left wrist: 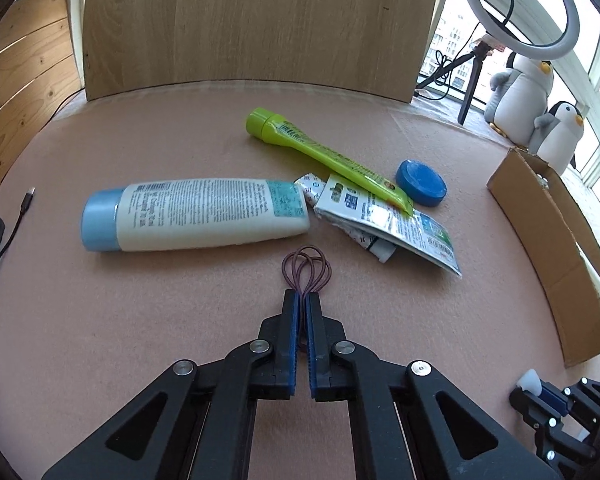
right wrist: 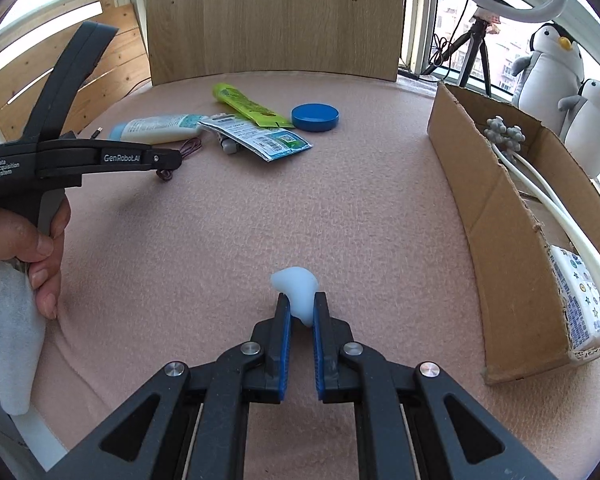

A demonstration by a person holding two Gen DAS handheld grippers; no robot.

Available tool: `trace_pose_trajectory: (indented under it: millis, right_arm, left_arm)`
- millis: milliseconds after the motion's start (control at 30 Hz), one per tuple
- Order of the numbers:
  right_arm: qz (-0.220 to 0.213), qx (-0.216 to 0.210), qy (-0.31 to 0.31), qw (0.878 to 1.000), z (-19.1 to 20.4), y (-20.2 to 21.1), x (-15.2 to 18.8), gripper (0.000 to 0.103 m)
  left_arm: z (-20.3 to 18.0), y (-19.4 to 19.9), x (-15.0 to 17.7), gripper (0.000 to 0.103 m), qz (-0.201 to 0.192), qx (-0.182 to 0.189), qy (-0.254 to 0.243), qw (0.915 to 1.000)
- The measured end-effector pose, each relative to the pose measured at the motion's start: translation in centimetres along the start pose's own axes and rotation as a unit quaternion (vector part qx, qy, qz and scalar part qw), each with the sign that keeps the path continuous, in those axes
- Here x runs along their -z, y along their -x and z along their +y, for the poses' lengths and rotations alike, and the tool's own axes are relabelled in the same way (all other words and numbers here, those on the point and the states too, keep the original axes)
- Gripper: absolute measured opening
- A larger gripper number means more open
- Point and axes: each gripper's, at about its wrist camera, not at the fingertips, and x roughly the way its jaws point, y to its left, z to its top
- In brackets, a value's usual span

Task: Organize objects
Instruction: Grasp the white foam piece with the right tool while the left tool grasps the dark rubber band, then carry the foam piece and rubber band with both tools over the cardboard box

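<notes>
Hair ties (left wrist: 307, 268) are sitting clenched in the left gripper (left wrist: 303, 298), loops trailing toward the frame's centre. Right gripper (right wrist: 301, 309) is squeezing a pale soft lump (right wrist: 296, 286), possibly silicone, with the cardboard box (right wrist: 496, 216) lying at right, nearer this hand.

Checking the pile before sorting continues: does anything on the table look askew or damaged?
Nothing looks damaged. The green tube lies tilted, its flat end propped on the sachets, which overlap in a loose heap beside the white bottle. The cardboard box has a ragged rim.
</notes>
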Motion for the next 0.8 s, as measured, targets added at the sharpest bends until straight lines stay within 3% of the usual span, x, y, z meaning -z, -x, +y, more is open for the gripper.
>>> trace_pose_trajectory:
  millis: [267,400,800]
  right_arm:
    - [-0.007,0.002,-0.004,1.0,0.0,0.1,0.1,0.009]
    - [-0.004,0.002,-0.007,1.0,0.2,0.1,0.0,0.009]
    - [-0.02,-0.003,0.018,1.0,2.5,1.8,-1.7,0.009]
  left_arm:
    - [1.5,5.3,5.4,0.003,0.008,-0.003,0.027,0.9996]
    - [1.0,7.2,7.1,0.003,-0.003,-0.026,0.014,0.9996]
    - [0.7,9.9,6.9,0.003,-0.026,-0.021,0.016,0.9993]
